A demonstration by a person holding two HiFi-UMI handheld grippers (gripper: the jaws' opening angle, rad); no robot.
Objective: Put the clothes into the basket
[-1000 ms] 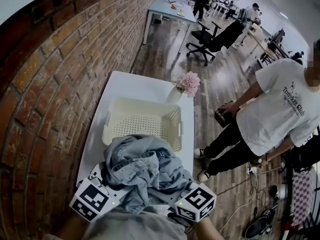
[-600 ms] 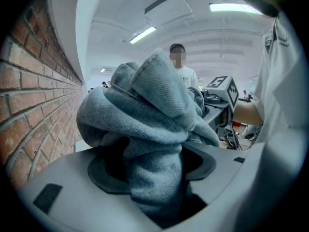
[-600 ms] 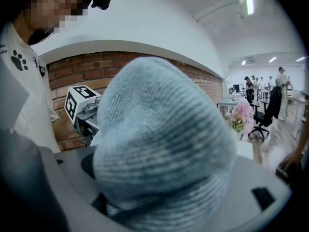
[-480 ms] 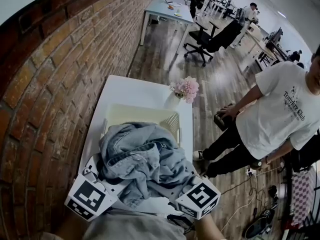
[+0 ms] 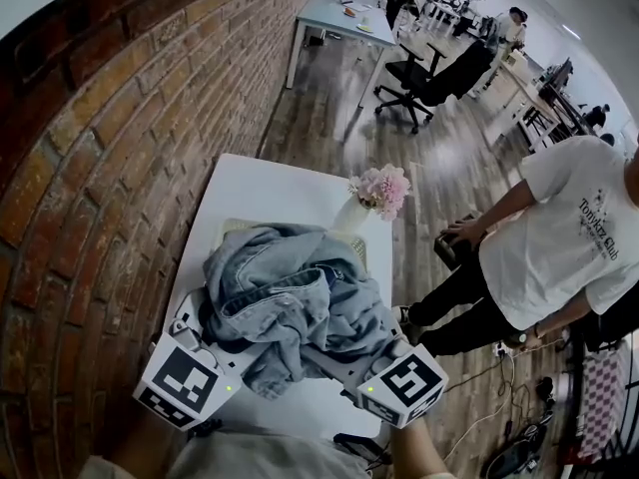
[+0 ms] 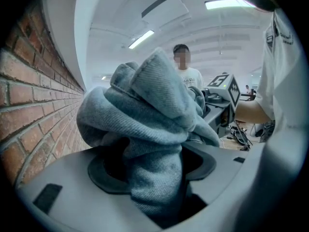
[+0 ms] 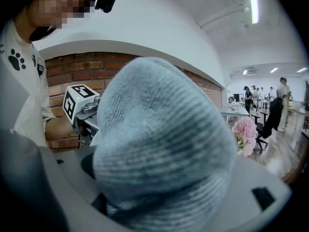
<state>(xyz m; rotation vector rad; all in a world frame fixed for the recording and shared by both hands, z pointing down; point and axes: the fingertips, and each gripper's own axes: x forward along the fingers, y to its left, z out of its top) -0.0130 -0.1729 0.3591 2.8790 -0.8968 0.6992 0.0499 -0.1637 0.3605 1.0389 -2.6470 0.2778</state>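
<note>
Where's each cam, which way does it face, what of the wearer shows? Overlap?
Head view: on the head, steeply down at the clothes held over the table by left gripper and right gripper; own torso shows.
Left gripper view: on that gripper, along jaws shut on clothes, toward right gripper; own shirt, forearm show.
Right gripper view: likewise, toward left gripper and brick wall; own shirt shows.
Shared: clothes in all; flowers in head and right gripper views.

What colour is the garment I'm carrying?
Faded light blue; the denim garment shows best in the head view.
</note>
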